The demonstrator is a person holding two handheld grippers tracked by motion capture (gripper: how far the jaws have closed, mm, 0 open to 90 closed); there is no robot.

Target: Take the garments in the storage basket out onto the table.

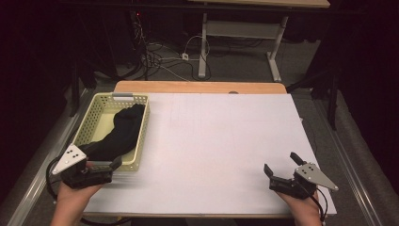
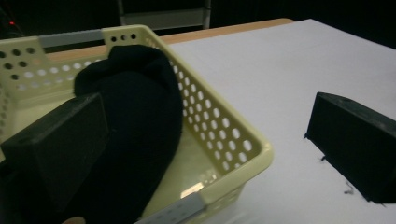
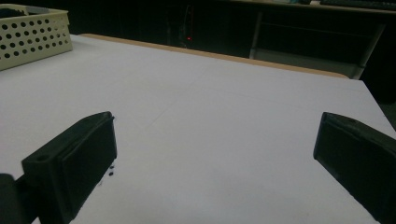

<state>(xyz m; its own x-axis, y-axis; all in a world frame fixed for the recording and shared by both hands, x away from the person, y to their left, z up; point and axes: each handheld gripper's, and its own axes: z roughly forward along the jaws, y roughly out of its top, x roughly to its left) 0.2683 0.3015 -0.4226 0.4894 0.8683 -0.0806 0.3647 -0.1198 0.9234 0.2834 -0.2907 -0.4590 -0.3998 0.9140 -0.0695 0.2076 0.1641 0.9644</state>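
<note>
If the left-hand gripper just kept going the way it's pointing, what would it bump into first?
Probably the black sock in the yellow basket: the left gripper, jaws open, straddles the basket's near corner, though depth is hard to judge.

The high view looks forward and down from above the person's side, taking in the whole white table (image 1: 221, 150) and the floor beyond. The left gripper view sits low and very close to the perforated yellow basket (image 2: 224, 135), facing its far end. The right gripper view skims low across the table toward its far edge. All three share the basket (image 3: 32, 35) and tabletop.
</note>
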